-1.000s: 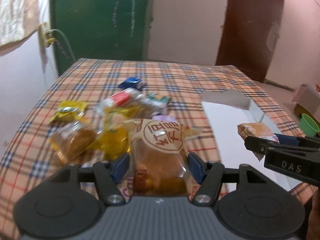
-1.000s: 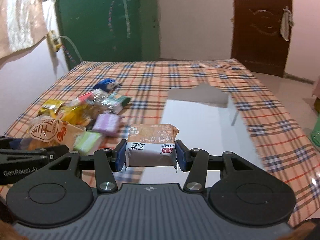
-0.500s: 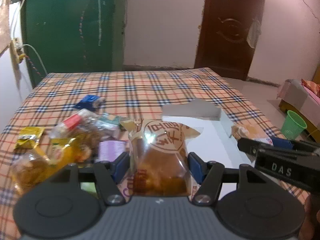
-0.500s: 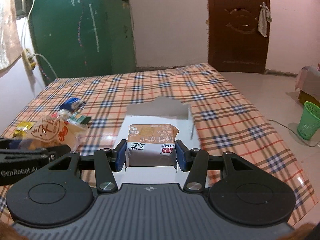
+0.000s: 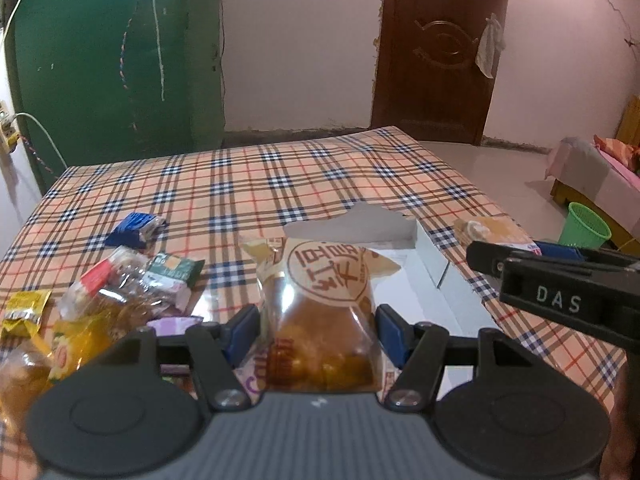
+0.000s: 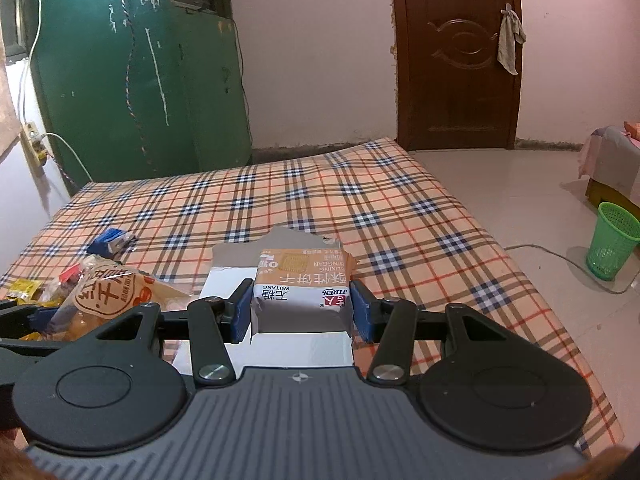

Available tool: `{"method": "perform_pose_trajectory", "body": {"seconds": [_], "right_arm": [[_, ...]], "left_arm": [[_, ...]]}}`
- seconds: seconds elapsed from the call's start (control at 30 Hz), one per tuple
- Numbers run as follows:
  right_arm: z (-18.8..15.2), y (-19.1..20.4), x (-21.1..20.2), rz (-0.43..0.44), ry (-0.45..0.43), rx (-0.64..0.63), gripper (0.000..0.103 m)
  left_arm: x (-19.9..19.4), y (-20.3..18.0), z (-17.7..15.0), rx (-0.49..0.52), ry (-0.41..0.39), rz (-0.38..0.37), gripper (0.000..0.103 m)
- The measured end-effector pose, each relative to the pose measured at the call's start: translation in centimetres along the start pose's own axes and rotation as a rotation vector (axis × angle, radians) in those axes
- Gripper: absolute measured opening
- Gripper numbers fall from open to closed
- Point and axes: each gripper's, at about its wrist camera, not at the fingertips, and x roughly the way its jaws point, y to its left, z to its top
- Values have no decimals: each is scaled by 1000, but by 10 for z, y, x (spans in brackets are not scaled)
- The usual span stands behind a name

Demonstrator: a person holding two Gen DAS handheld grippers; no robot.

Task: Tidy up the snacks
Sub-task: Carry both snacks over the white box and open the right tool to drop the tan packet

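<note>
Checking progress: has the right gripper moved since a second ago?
Yes. The right gripper, holding the biscuit pack, shifted right, now over the white box.

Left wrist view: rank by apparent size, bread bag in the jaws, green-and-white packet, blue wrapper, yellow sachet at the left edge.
1. bread bag, by far the largest, though nearest the camera.
2. green-and-white packet.
3-4. blue wrapper and yellow sachet: look alike; the blue one lies farther back, so unranked.

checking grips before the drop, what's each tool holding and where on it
Left tool: clear bread packet, pinched across its lower sides. Right tool: orange-and-white biscuit pack, clamped on its two side edges.
</note>
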Motion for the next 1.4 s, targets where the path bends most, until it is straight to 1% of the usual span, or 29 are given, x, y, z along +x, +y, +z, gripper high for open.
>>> {"method": "perform_pose_trajectory", "body": {"seconds": [0.13, 0.47, 0.97, 1.2, 1.27, 1.3, 1.33, 1.37, 1.4], "right_arm": [[2, 0, 6, -4, 11, -3, 61], [10, 1, 46, -8, 53, -7, 61], [26, 11, 88, -12, 90, -46, 61], [33, 11, 106, -24, 104, -44, 61], [35, 12, 109, -28, 104, -48, 61], [36, 11, 112, -33, 105, -51, 63], [36, 12, 114, -35, 106, -57, 68], [35, 12, 113, -36, 102, -62, 75], [35, 12, 113, -36, 100, -62, 79]], "left_arm": [[10, -3, 5, 2, 7, 0, 63], [42, -2, 13, -2, 28, -5, 63], [90, -6, 22, -7, 55, -40, 63], [105, -8, 27, -13, 59, -52, 64], [106, -8, 27, -17, 55, -68, 64], [105, -8, 27, -21, 47, -72, 68], [105, -8, 27, -24, 46, -70, 73], [103, -7, 27, -26, 43, -68, 82], [101, -7, 27, -25, 37, -65, 86]]}}
